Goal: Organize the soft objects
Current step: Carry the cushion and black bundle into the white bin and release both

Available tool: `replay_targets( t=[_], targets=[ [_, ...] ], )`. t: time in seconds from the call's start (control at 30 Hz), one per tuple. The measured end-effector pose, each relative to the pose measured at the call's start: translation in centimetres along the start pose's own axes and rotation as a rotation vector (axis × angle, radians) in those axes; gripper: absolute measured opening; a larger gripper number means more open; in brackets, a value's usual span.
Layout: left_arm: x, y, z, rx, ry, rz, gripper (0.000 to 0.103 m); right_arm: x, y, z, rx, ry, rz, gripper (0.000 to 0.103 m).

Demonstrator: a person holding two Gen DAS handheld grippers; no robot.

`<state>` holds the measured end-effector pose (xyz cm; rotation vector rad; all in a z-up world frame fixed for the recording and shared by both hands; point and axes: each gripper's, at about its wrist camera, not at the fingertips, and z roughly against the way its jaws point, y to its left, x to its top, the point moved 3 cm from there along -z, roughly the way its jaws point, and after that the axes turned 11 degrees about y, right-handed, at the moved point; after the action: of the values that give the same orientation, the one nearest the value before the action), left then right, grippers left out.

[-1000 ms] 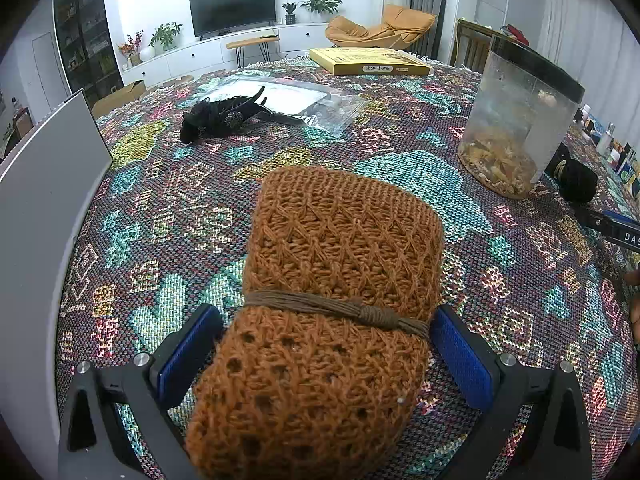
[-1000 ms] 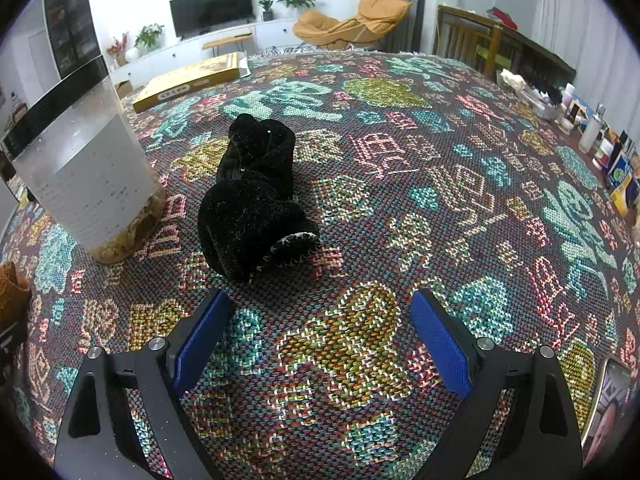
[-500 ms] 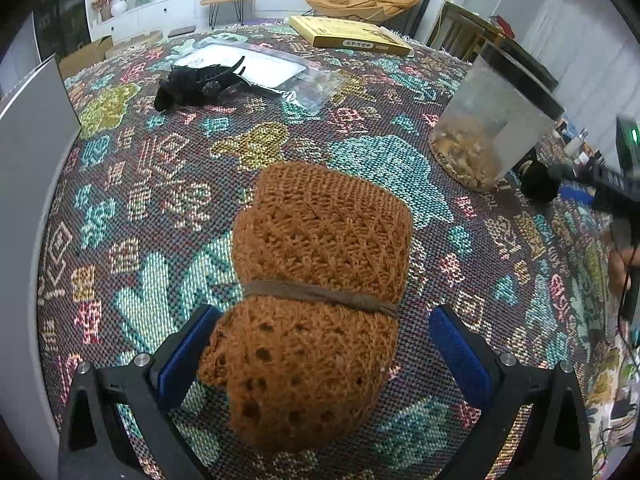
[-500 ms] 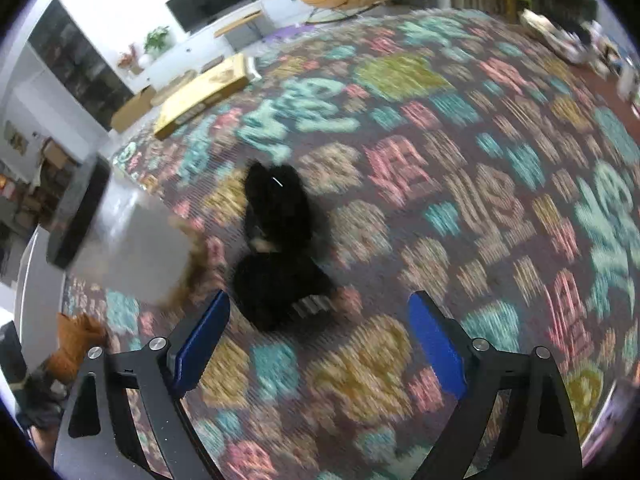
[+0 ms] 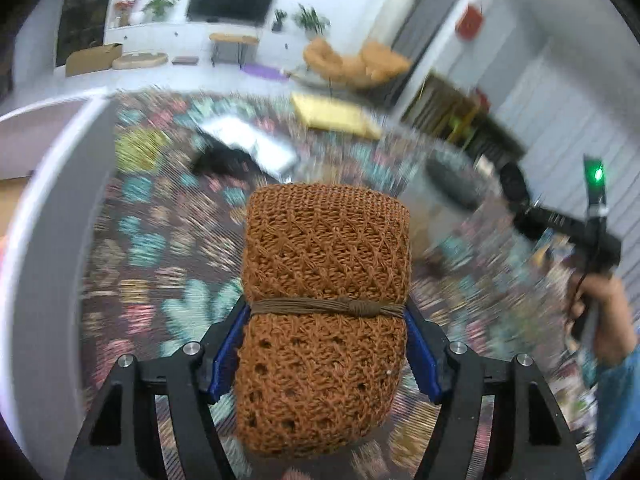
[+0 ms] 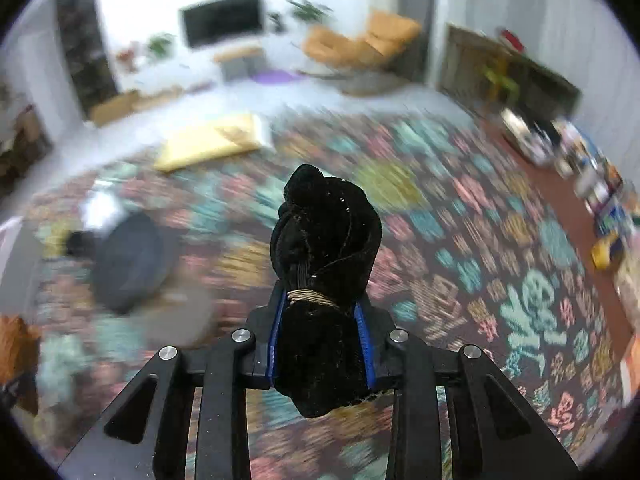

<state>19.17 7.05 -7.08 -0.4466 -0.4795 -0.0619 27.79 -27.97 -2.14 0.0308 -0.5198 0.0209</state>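
My left gripper (image 5: 326, 350) is shut on an orange-brown knitted bundle (image 5: 324, 280) tied with a brown cord, held above the patterned tablecloth (image 5: 160, 240). My right gripper (image 6: 322, 344) is shut on a black velvet bundle (image 6: 326, 248) tied with a beige cord, lifted above the table. The right gripper's handle (image 5: 568, 224) with a green light and the hand holding it show at the right of the left wrist view. The orange bundle also shows at the left edge of the right wrist view (image 6: 18, 344).
A clear container with a dark lid (image 6: 128, 260) stands on the table, blurred. A yellow flat box (image 5: 334, 114) and a clear plastic bag (image 5: 252, 142) with a black item lie farther back. A white board (image 5: 48, 200) stands on the left. Small bottles (image 6: 592, 176) crowd the right edge.
Both grippers closed on their bundles and lifted them off the table. The views tilted up and are blurred with motion.
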Motion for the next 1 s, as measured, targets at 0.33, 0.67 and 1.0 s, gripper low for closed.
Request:
replay_targets(
  t=[0.33, 0.67, 1.0],
  targets=[
    [-5.8, 13.9, 18.8, 0.370, -0.119, 0.172, 0.088, -5.5, 32.2, 11.1, 0.689, 0.063, 0.346, 0.038],
    [-12.4, 22.4, 23.7, 0.536, -0.176, 0.429, 0.095, -11.4, 36.9, 8.7, 0.636, 0.053, 0.430, 0.081],
    [-6.9, 10.7, 18.3, 0.223, -0.186, 0.171, 0.095, -14.6, 13.9, -3.4, -0.055, 0.017, 0.211, 0.080]
  ],
)
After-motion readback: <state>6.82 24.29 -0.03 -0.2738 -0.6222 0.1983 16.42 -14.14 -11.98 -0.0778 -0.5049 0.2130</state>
